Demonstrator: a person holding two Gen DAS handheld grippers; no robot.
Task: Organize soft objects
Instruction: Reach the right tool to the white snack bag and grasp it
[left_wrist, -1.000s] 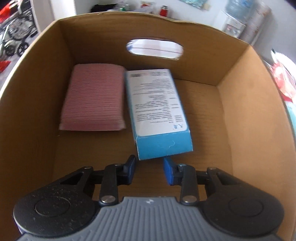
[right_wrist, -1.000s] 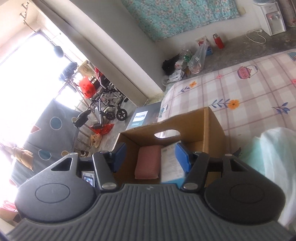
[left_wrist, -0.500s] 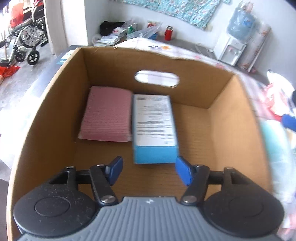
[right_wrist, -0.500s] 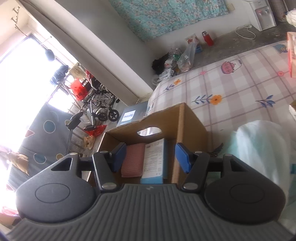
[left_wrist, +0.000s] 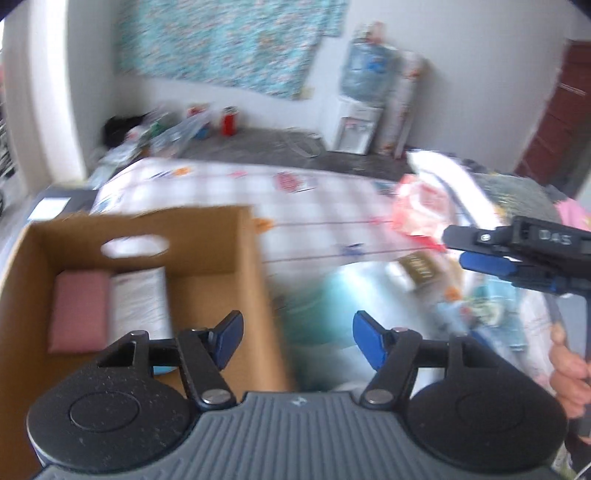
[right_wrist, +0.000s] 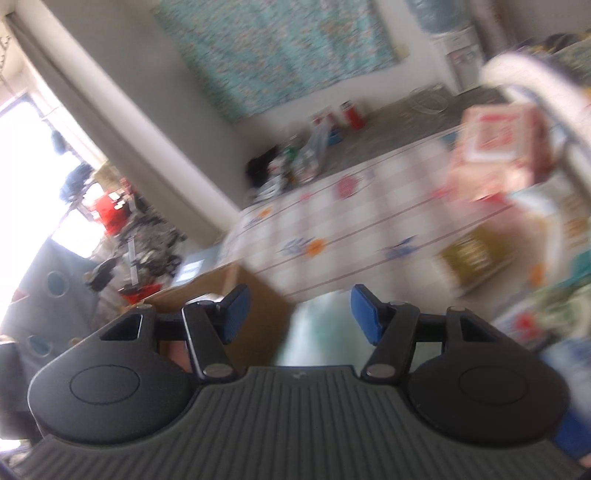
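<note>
A pink pad (left_wrist: 79, 312) and a white pack (left_wrist: 138, 304) lie side by side in the box (left_wrist: 207, 266), ahead-left of the left tongs (left_wrist: 297, 341). Both the left and right tongs (right_wrist: 299, 314) are spread, empty, over blurred teal bedding (left_wrist: 317, 314).

Readable markings: one only.
Reads "045" in pale digits on the black body of the right gripper (left_wrist: 491, 254), far right of the left wrist view; print on the white box (left_wrist: 138, 306) in the carton too blurred.
</note>
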